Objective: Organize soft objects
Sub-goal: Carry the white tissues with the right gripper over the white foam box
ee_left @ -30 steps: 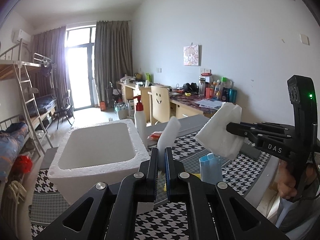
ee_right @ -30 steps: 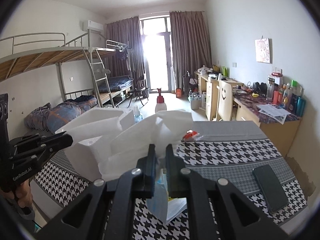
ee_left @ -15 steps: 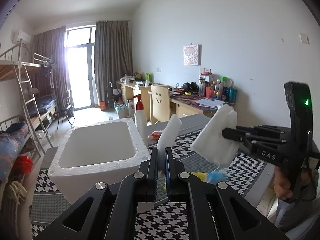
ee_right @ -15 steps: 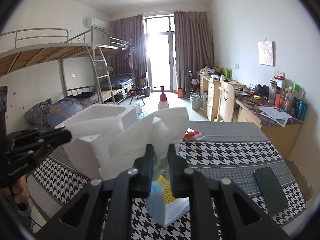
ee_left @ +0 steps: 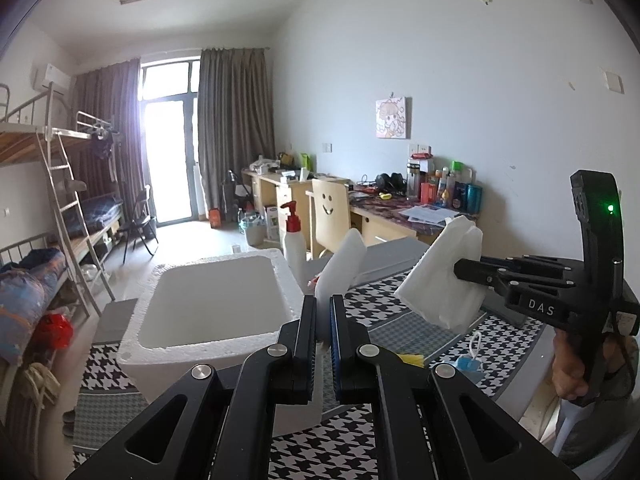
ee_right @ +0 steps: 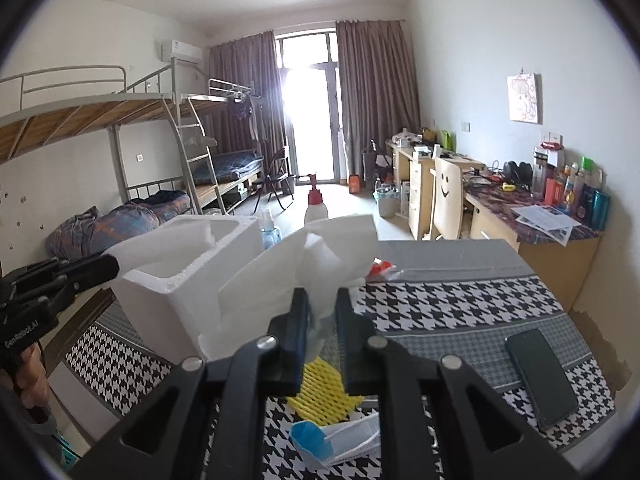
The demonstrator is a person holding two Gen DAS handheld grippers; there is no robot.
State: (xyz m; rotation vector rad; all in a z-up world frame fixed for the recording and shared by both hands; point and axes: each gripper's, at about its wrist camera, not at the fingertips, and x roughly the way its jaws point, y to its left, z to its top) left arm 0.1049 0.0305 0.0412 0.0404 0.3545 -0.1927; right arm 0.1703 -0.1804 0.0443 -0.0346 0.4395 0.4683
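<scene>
Above the bench (ee_right: 460, 280) with the black-and-white cloth, both grippers are up in the air, and each one has something soft and white. The left gripper (ee_left: 323, 312) has its jaws squeezed tight on a thin white foam strip (ee_left: 340, 268). The right gripper (ee_right: 320, 312) has its jaws pinched on a bunch of white tissue (ee_right: 304, 268), and they look a tiny bit looser than the left ones.

The big white foam box (ee_left: 208, 304) sits on the bench just beside the two grippers. I think the soft things are meant to go inside it. From the left view the box looks empty, but its bottom is partly hidden, so I cannot be sure.

So the job looks like it has only just begun. Nothing is put away yet. A yellow foam net (ee_right: 320, 388) and a blue and white face mask (ee_right: 336, 440) lie on the bench. A dark phone (ee_right: 540, 376) lies there too, but it is not soft.
</scene>
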